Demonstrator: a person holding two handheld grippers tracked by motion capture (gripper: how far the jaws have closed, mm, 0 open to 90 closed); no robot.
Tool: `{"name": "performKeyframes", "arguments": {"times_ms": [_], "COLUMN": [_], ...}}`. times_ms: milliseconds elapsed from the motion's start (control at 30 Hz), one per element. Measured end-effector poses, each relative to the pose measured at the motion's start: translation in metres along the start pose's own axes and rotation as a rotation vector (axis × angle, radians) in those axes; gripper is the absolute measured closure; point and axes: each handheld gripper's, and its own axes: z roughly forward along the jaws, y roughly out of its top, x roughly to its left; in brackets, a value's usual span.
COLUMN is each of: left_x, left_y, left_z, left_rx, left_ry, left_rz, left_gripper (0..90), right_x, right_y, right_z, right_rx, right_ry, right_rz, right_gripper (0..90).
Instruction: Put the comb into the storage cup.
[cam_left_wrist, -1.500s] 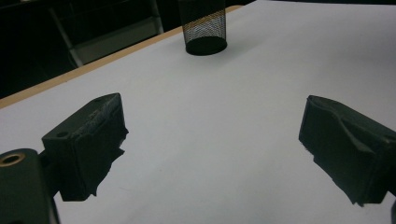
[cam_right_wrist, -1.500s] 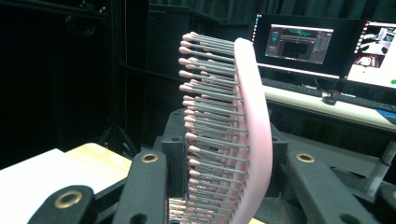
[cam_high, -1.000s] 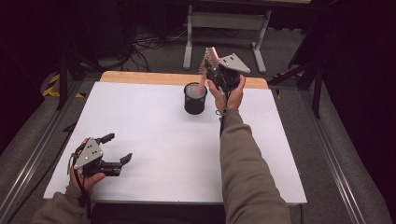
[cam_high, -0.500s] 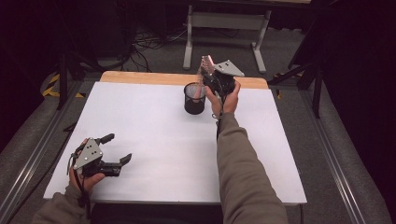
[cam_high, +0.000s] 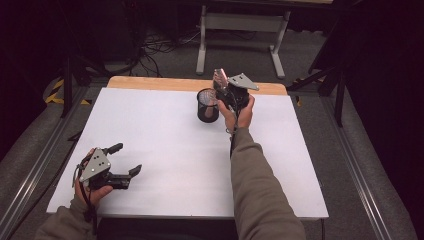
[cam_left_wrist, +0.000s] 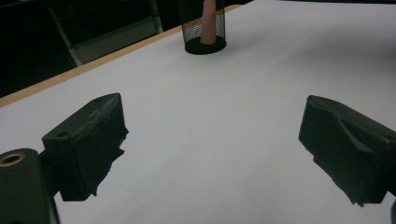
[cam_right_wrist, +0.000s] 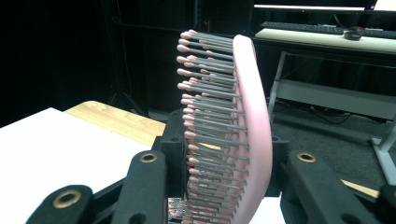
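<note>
A: Near side first. Our left gripper (cam_high: 122, 161) sits low over the white tabletop (cam_high: 165, 150) by the front-left corner, jaws spread wide w/ nothing btwn them.

B: And farther off?

A: Our right gripper (cam_high: 225, 92) is clamped tight on a pink plastic hairbrush w/ grey pink-tipped bristles (cam_right_wrist: 229, 126). In the right gripper view the brush stands upright, back curved, bristles in neat rows facing left.

B: Where's the brush vs the cup?

A: Its handle end is down in the black wire-mesh round cup (cam_high: 207, 106) near the table's far edge; we see pink through the mesh in the left gripper view (cam_left_wrist: 208, 21). Head sticks out above the rim.
</note>
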Motion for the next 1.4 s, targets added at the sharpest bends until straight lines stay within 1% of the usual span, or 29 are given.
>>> {"name": "performKeyframes", "arguments": {"times_ms": [67,233,267,400,433,467,633,733,867,1000,1033,1100,1200,1300,1367,1400], "left_x": [0.000,-0.002,-0.001,-0.001,-0.001,-0.002,-0.001,-0.001,0.000,0.001,0.001,0.001,0.001,0.001,0.001,0.001], "left_y": [0.000,0.001,0.001,0.001,0.001,0.001,0.001,0.001,0.000,0.000,0.000,0.000,0.000,0.000,0.000,0.000], "left_z": [0.000,0.000,0.000,0.000,0.000,0.000,0.001,0.001,0.001,0.001,0.001,0.001,0.001,0.001,0.002,0.002], "left_rx": [-0.002,-0.005,-0.002,0.000,0.001,-0.003,-0.002,0.001,0.004,0.004,0.006,0.006,0.004,0.006,0.007,0.007], "left_ry": [0.002,0.004,0.005,0.006,0.007,0.004,0.005,0.006,0.007,0.006,0.006,0.008,0.007,0.008,0.007,0.007], "left_rz": [0.002,0.000,0.006,0.014,0.013,0.001,0.002,0.004,0.006,-0.004,0.001,0.001,-0.005,0.001,-0.002,-0.001], "left_gripper": [8.3,8.4,8.4,8.4,8.4,8.4,8.4,8.4,8.4,8.4,8.4,8.4,8.4,8.4,8.4,8.4], "right_x": [0.000,-0.003,-0.004,-0.007,-0.008,-0.008,-0.009,-0.009,-0.010,-0.008,-0.008,-0.008,-0.009,-0.010,-0.011,-0.011], "right_y": [-0.001,-0.006,-0.007,-0.011,-0.012,-0.012,-0.015,-0.017,-0.020,-0.020,-0.020,-0.020,-0.021,-0.021,-0.021,-0.021], "right_z": [-0.001,-0.004,-0.005,-0.008,-0.009,-0.010,-0.013,-0.013,-0.014,-0.013,-0.013,-0.013,-0.014,-0.015,-0.016,-0.017], "right_rx": [0.000,-0.008,-0.008,0.000,0.002,0.001,0.014,0.034,0.044,0.058,0.062,0.063,0.069,0.070,0.071,0.067], "right_ry": [0.002,0.006,0.005,-0.010,-0.010,-0.006,-0.012,-0.028,-0.021,-0.024,-0.022,-0.021,-0.027,-0.019,-0.006,-0.007], "right_rz": [0.000,0.025,0.031,0.041,0.041,0.043,0.034,0.016,0.011,-0.009,-0.010,-0.011,-0.014,-0.008,0.000,0.003], "right_gripper": [63.5,62.7,62.5,62.0,62.0,61.7,60.6,58.7,58.8,56.2,55.7,54.7,50.7,49.1,45.8,45.0]}}
